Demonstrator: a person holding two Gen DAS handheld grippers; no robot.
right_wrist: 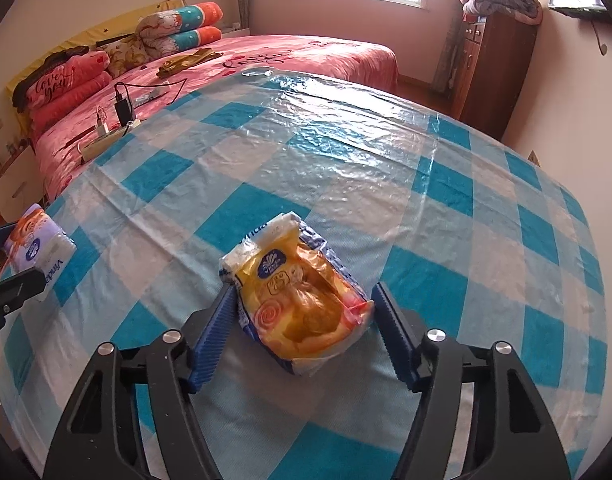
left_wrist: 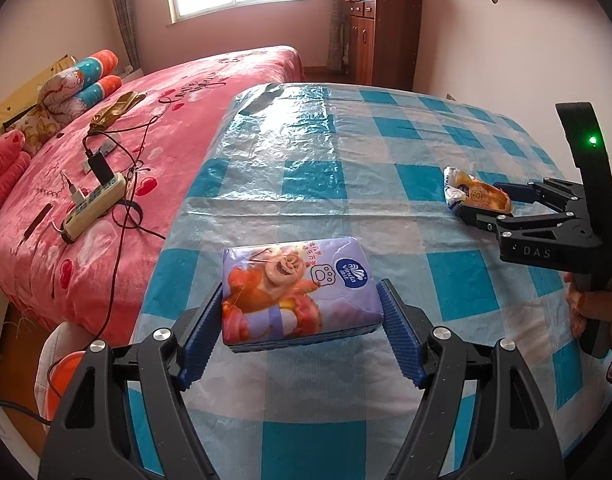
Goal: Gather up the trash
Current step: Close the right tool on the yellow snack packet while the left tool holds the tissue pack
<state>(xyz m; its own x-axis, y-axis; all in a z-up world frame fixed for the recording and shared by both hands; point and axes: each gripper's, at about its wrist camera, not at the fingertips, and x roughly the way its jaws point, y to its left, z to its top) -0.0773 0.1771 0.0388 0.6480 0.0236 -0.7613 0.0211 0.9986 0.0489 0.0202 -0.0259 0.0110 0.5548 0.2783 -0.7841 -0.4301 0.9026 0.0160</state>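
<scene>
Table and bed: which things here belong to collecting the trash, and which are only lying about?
Belong to the job:
- purple tissue pack, between the open left gripper
- crumpled yellow wrapper, between the open right gripper

Lying about:
- power strip with chargers on the bed
- folded blankets
- cabinet

The table (left_wrist: 346,184) wears a blue-and-white checked cloth under clear, crinkled plastic. A purple tissue pack (left_wrist: 297,288) lies on it near the left edge; a crumpled orange tissue wrapper (right_wrist: 301,300) lies well apart, toward the right edge.
</scene>
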